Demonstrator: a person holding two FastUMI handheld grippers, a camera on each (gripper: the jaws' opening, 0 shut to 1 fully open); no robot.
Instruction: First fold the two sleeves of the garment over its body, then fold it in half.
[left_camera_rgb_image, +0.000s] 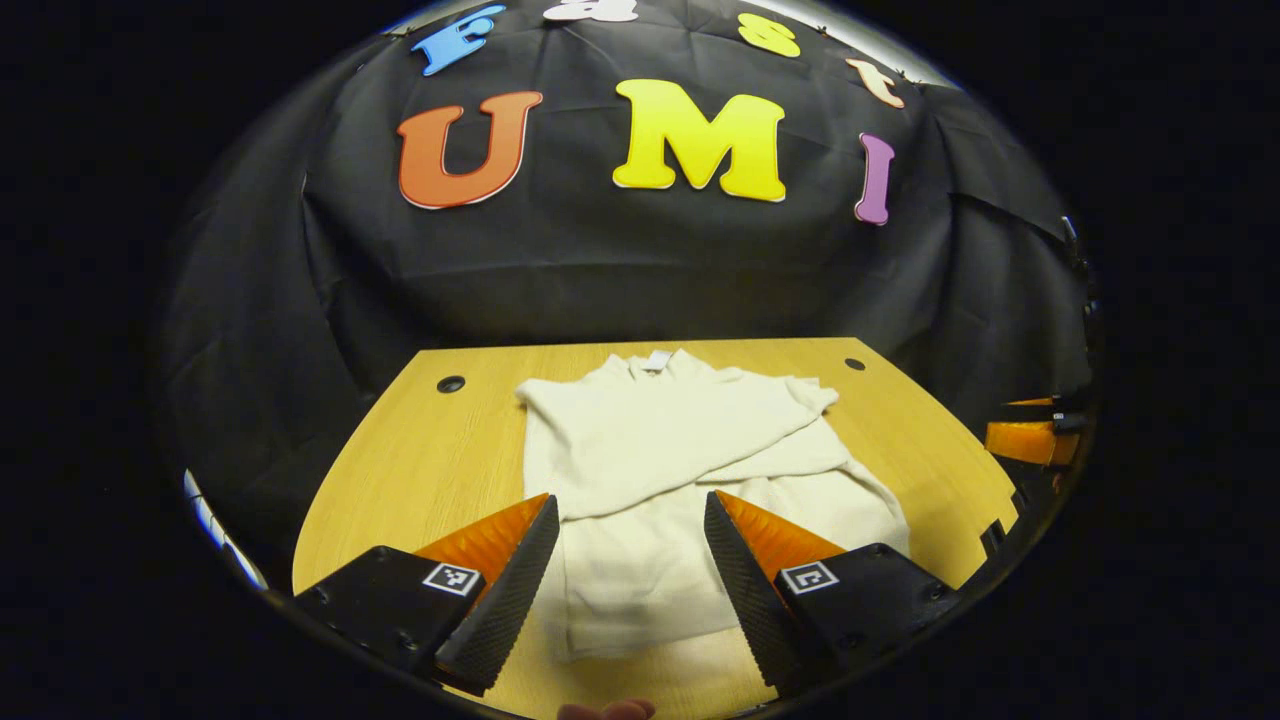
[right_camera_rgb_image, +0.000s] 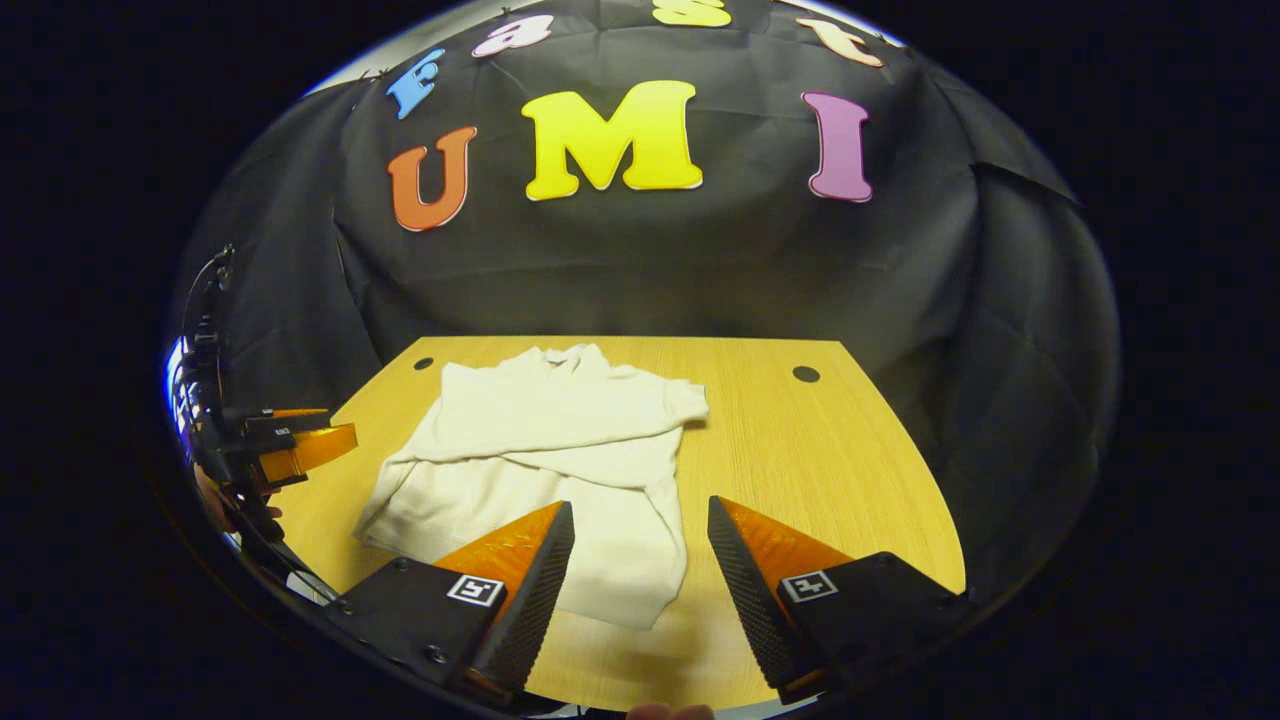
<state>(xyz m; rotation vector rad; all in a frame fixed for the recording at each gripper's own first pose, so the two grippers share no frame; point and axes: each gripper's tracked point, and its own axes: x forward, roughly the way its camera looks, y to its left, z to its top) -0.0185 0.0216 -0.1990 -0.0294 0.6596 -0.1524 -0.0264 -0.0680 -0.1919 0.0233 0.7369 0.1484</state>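
A cream white garment (left_camera_rgb_image: 680, 450) lies flat on the wooden table (left_camera_rgb_image: 420, 450), collar toward the far edge, both sleeves crossed over its body. In the right gripper view the same garment (right_camera_rgb_image: 540, 460) lies left of centre. My left gripper (left_camera_rgb_image: 630, 570) hovers open over the garment's near hem, nothing between its fingers. My right gripper (right_camera_rgb_image: 640, 570) is open too, above the garment's right near corner and bare table. The right gripper's orange finger (left_camera_rgb_image: 1030, 440) shows at the right edge of the left gripper view; the left gripper (right_camera_rgb_image: 290, 450) appears at the left of the right gripper view.
The table (right_camera_rgb_image: 820, 480) has two round cable holes (left_camera_rgb_image: 451, 384) (left_camera_rgb_image: 854, 364) near its far corners. Black cloth walls close the booth behind and on both sides. Bare wood lies right of the garment. A fingertip (left_camera_rgb_image: 605, 710) peeks in at the bottom.
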